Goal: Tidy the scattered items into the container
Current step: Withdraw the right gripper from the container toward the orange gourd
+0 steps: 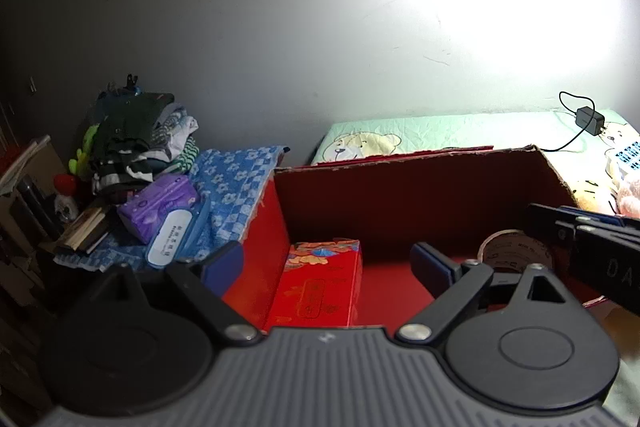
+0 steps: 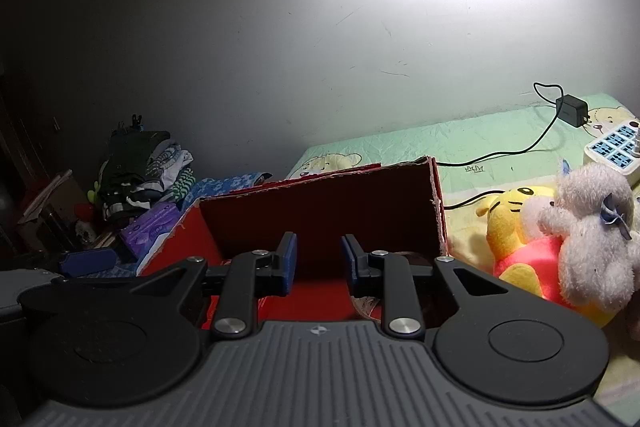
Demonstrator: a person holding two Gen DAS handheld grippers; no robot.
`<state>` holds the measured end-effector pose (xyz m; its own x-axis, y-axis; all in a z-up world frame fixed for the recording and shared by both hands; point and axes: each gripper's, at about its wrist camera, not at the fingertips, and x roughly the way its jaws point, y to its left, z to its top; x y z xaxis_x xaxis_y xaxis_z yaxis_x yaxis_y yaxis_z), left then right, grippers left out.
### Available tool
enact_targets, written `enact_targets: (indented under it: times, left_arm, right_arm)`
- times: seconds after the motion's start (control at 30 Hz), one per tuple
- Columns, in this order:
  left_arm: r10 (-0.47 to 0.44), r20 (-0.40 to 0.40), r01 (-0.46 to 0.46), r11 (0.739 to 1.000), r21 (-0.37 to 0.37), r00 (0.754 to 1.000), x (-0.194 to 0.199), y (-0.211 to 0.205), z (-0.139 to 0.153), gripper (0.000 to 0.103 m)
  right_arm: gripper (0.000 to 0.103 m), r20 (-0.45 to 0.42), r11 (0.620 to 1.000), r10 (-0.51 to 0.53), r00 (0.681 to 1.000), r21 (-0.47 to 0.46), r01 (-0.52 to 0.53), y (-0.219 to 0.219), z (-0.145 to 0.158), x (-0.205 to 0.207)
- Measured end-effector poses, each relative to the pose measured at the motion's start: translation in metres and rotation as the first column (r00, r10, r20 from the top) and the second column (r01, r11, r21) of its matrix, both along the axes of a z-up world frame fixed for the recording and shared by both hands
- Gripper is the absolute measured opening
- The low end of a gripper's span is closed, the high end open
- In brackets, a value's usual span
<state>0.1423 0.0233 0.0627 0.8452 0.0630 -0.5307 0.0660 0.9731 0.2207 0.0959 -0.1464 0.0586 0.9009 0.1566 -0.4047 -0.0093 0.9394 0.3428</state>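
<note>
An open red cardboard box [image 1: 400, 187] [image 2: 320, 203] stands on the bed. Inside it lie a red tissue box [image 1: 320, 279] on the left and a roll of tape [image 1: 508, 251] on the right. The tape roll [image 2: 370, 307] is mostly hidden behind my right gripper's fingers. My left gripper [image 1: 326, 263] hangs wide open over the box's near left part, with nothing between its pads. My right gripper [image 2: 319, 263] [image 1: 580, 239] is over the box's right side, open and not holding anything. A yellow bear plush [image 2: 516, 227] and a white plush [image 2: 592, 227] lie outside, right of the box.
A power strip [image 2: 612, 151] and a black charger [image 2: 572, 111] with its cable lie on the green sheet behind the plush toys. Left of the box are a purple packet [image 1: 160, 203], a white-blue case [image 1: 172, 239], a blue patterned cloth [image 1: 232, 187] and a heap of clothes [image 1: 136, 147].
</note>
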Motion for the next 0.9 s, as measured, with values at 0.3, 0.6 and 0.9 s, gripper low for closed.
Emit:
enact_targets:
  times: [0.3,0.6,0.9]
  left_arm:
    - [-0.011,0.031,0.011,1.0,0.0,0.999,-0.033,0.005,0.008,0.098]
    - [-0.029,0.03,0.03,0.999,-0.044,0.999,-0.07,0.014,-0.001,0.1]
    - [-0.049,-0.055,0.045,0.995,-0.085,0.997,-0.084,0.009,-0.035,0.1]
  right_arm:
    - [0.026,0.021,1.0,0.023,1.0,0.014,-0.023,0.0,-0.001,-0.033]
    - [0.027,0.005,0.998,0.029,1.0,0.048,-0.029,-0.006,-0.019,-0.062]
    - [0.027,-0.053,0.997,0.024,0.998,0.08,-0.02,-0.006,-0.047,-0.075]
